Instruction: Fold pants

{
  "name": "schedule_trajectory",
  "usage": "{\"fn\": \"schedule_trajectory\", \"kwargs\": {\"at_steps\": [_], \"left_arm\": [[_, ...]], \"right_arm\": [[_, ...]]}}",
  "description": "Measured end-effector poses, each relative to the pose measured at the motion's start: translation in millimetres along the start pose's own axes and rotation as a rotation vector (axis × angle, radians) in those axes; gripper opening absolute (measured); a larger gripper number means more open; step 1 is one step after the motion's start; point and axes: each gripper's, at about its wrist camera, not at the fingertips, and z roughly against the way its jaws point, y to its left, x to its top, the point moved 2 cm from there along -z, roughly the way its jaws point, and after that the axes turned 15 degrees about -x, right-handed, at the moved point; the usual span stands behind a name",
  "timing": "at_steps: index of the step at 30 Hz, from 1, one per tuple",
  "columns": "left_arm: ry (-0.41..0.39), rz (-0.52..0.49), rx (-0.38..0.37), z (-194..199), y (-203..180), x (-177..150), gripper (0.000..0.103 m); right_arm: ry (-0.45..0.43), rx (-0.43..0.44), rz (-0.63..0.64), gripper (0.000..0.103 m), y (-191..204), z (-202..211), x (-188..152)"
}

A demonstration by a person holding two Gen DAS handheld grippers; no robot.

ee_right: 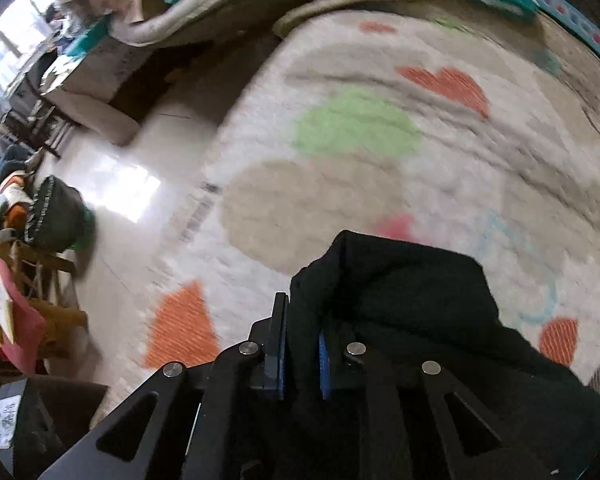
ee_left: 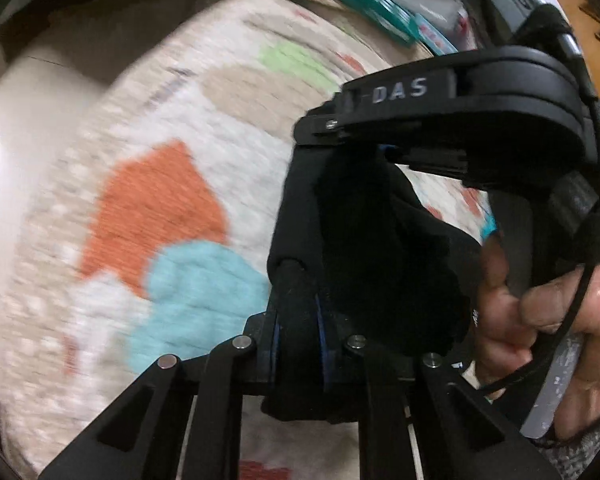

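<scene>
In the left wrist view, the left tongs point(ee_left: 298, 320) were pinching a bunch of the black pants point(ee_left: 380, 248), the cloth pressed between the blue pads and rising ahead of them. Directly beyond, the right tongs point(ee_left: 384, 152) came in from the far right, held by a hand point(ee_left: 540, 312), and the same dark cloth ran up into them. The patterned rug point(ee_left: 160, 200) lay below and to the left of both.

In the right wrist view, the right tongs point(ee_right: 302, 356) were pressed together on a fold of the pants point(ee_right: 400, 300), which heaped up ahead and trailed off to the right. The rug point(ee_right: 340, 128) spread beyond the tips, with bare floor point(ee_right: 132, 184) to the left.

Judging by this, the folding was at an early or middle stage: the garment was lifted and bunched between both grips, not laid flat. No neat fold was visible; spreading and doubling over seemed left to do.
</scene>
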Motion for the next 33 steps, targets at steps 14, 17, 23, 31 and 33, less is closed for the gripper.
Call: {"fn": "schedule_trajectory", "kwargs": {"at_steps": [14, 17, 23, 31, 33], "left_arm": [[-0.129, 0.103, 0.039, 52, 28, 11, 0.033], [-0.206, 0.08, 0.06, 71, 24, 12, 0.039], [-0.207, 0.106, 0.064, 67, 38, 18, 0.042], [-0.188, 0.07, 0.086, 59, 41, 13, 0.042], [-0.185, 0.081, 0.079, 58, 43, 15, 0.042]], "right_arm": [[-0.141, -0.059, -0.217, 0.053, -86, 85, -34], [-0.141, -0.049, -0.263, 0.053, -103, 100, -84], [-0.074, 0.068, -0.357, 0.053, -99, 70, -136], [-0.016, 0.106, -0.361, 0.017, -62, 40, -130], [-0.057, 0.128, -0.384, 0.016, -67, 54, -133]]}}
